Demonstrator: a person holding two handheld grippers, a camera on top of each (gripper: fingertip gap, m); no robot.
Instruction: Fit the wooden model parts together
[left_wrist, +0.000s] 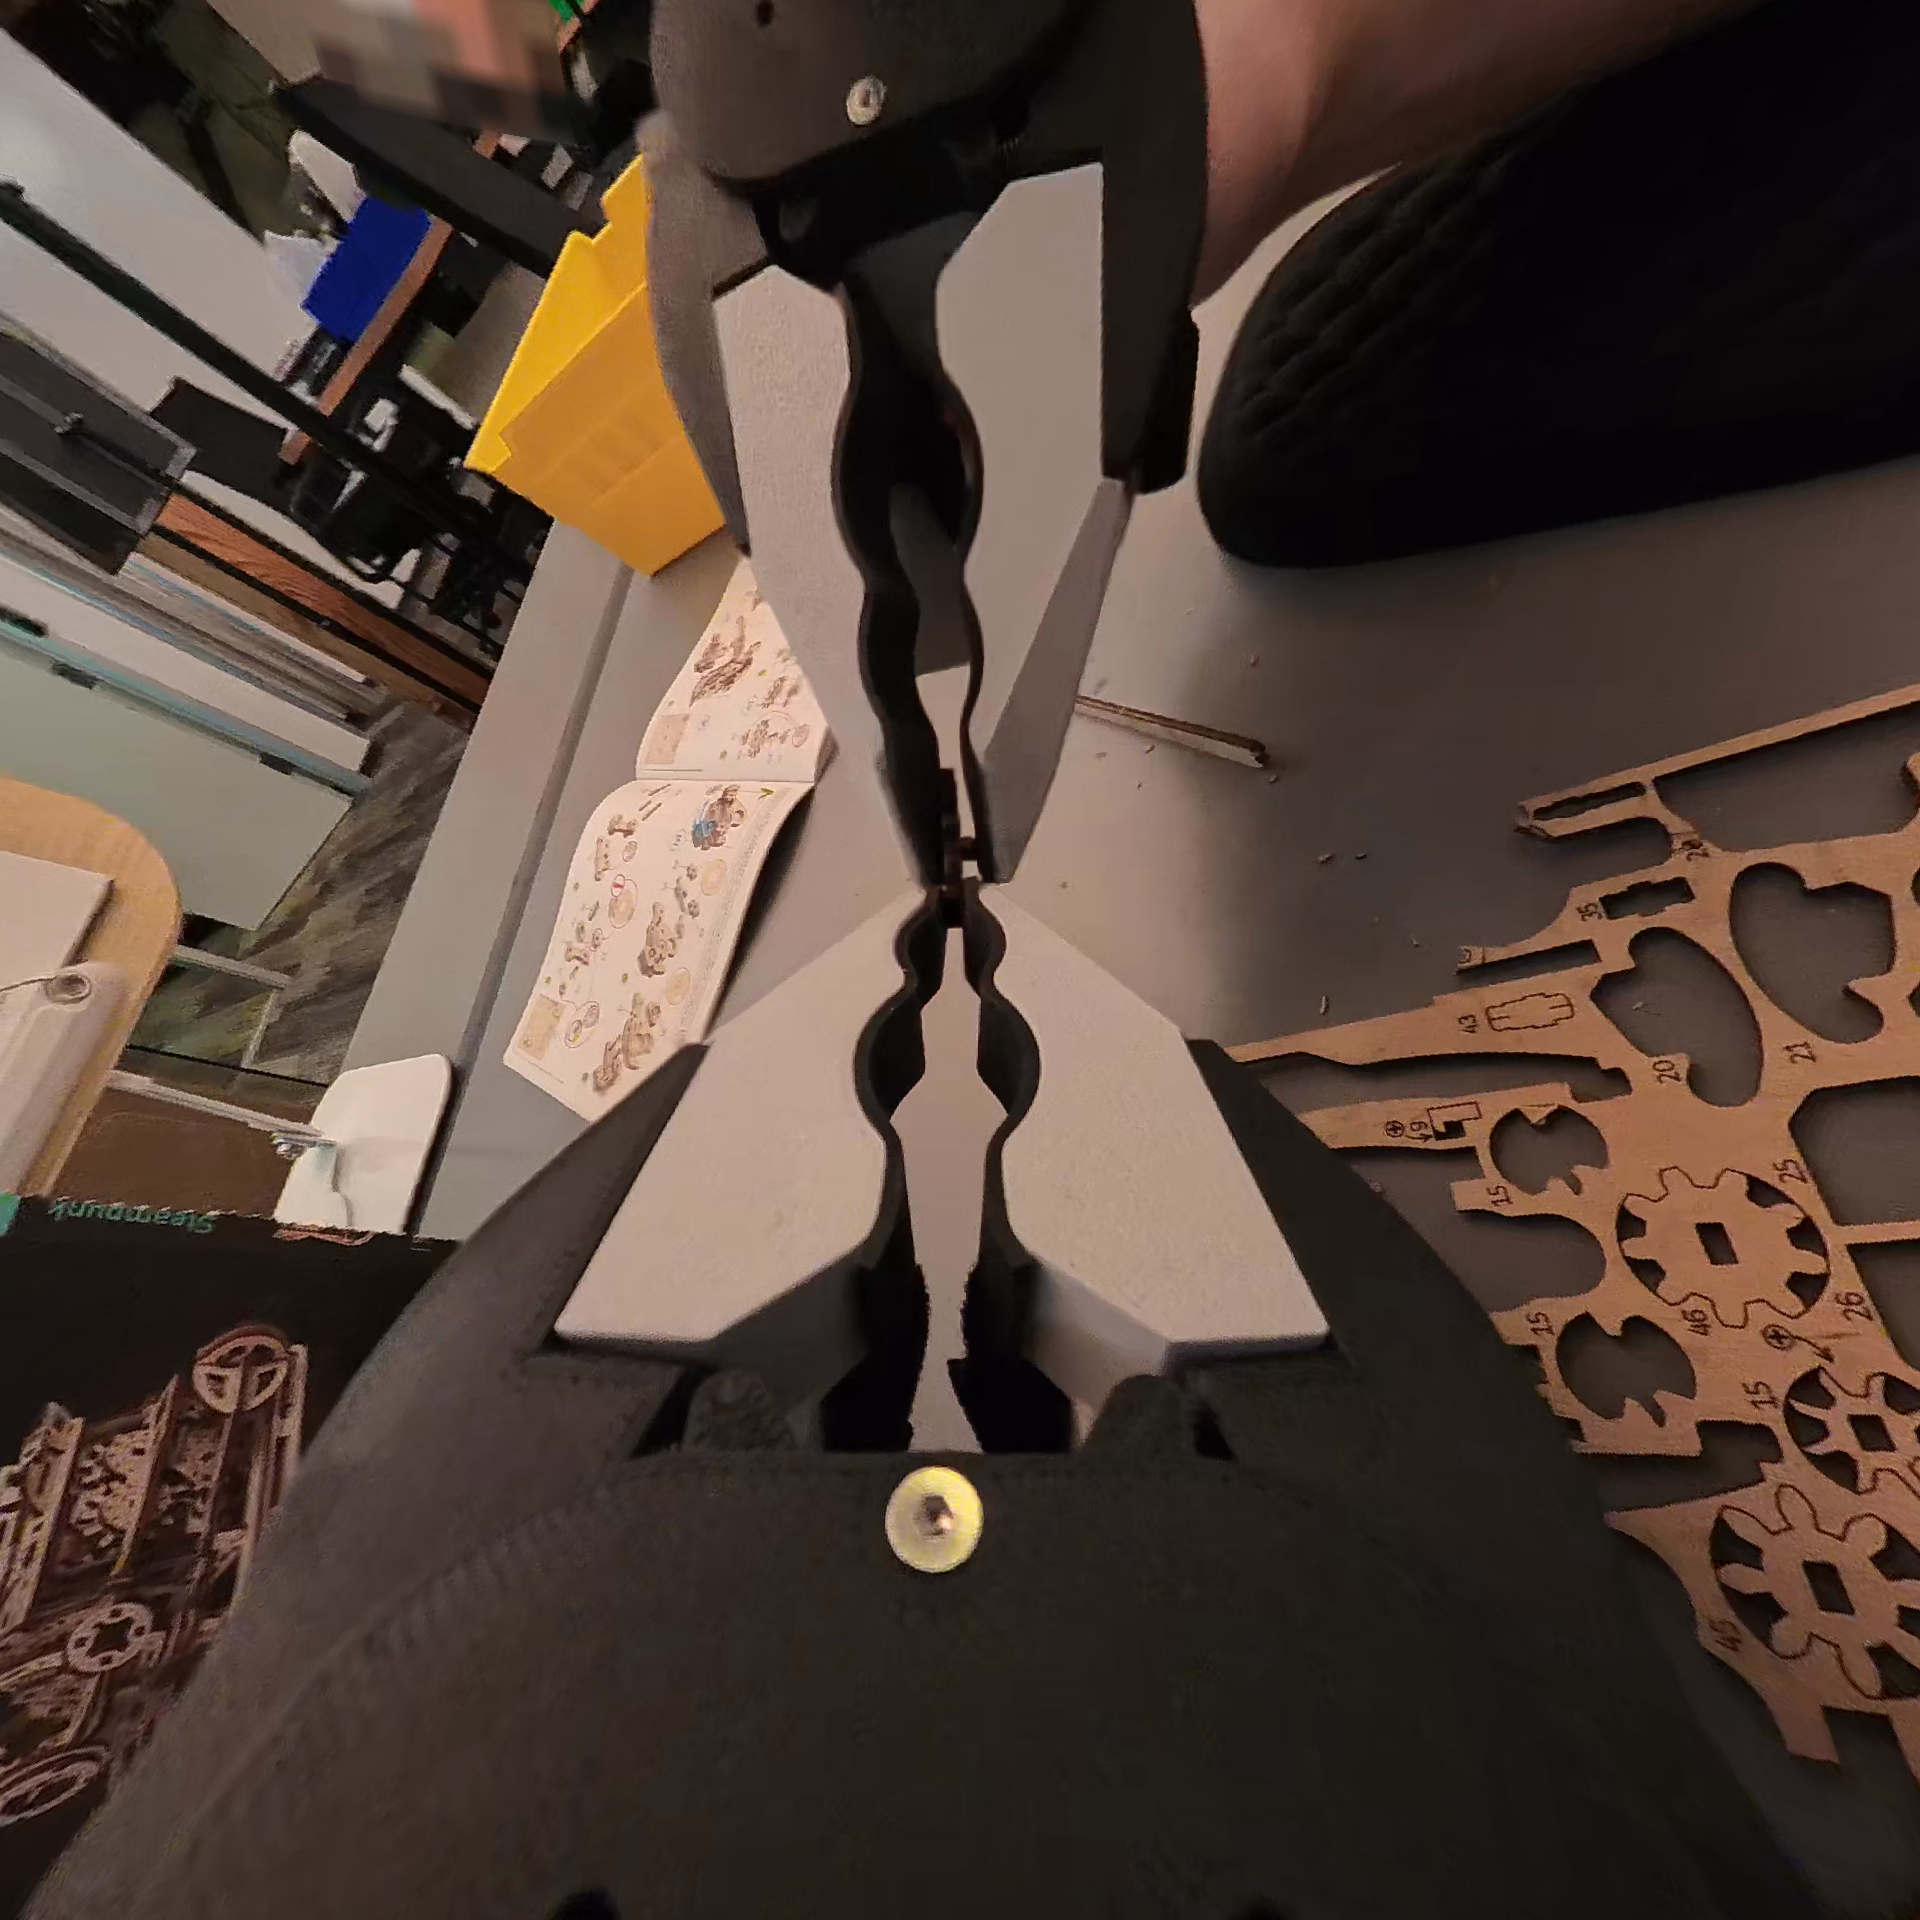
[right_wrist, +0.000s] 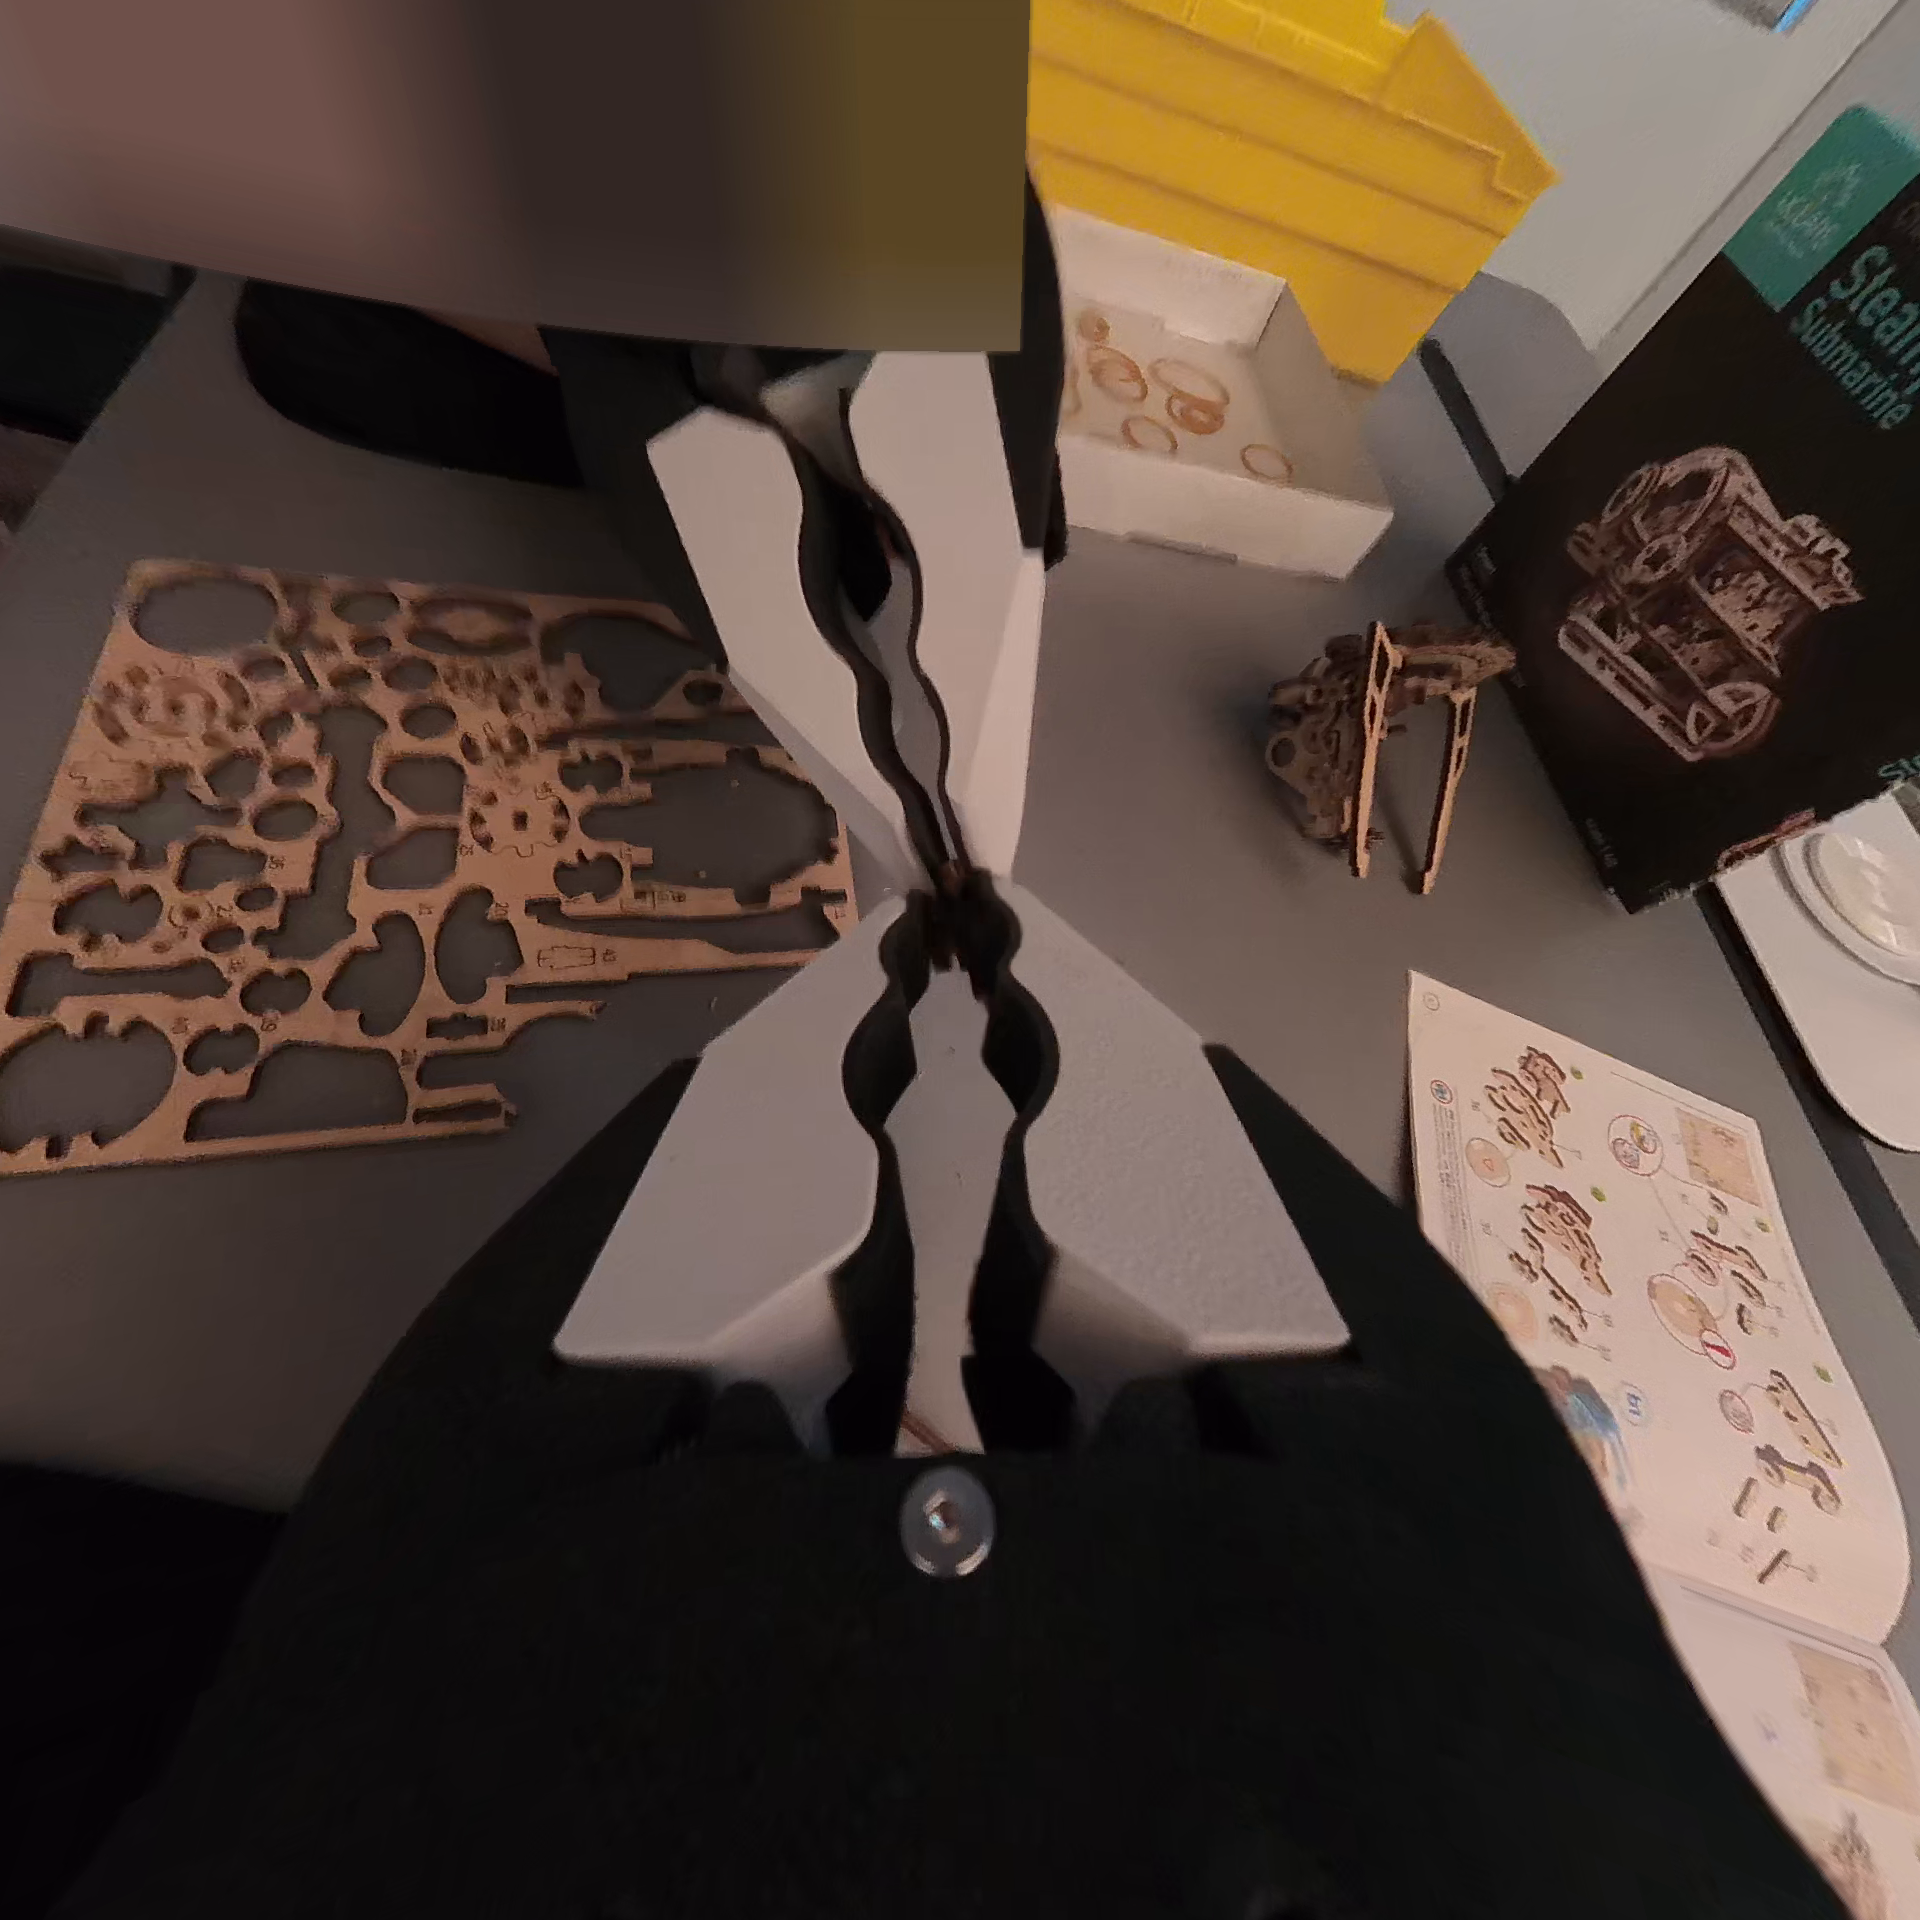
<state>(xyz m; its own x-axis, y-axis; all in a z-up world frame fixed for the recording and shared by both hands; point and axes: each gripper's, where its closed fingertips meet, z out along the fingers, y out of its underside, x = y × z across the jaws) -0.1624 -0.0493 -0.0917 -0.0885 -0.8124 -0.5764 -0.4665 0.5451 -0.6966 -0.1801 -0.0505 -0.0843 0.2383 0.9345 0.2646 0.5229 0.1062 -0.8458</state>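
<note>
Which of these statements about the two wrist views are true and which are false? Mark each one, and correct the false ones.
1. Both tongs are closed on small dark wooden parts, tip to tip. True: left tongs and right tongs meet above the table.
2. The instruction booklet lies shut. False: it lies open, with pictures showing.
3. The wooden sheet has many empty cut-outs. True.
4. The yellow bin stands on the wooden sheet. False: it stands apart from it, at the table's far side.
5. A partly built wooden model stands beside the dark box. True.
</note>
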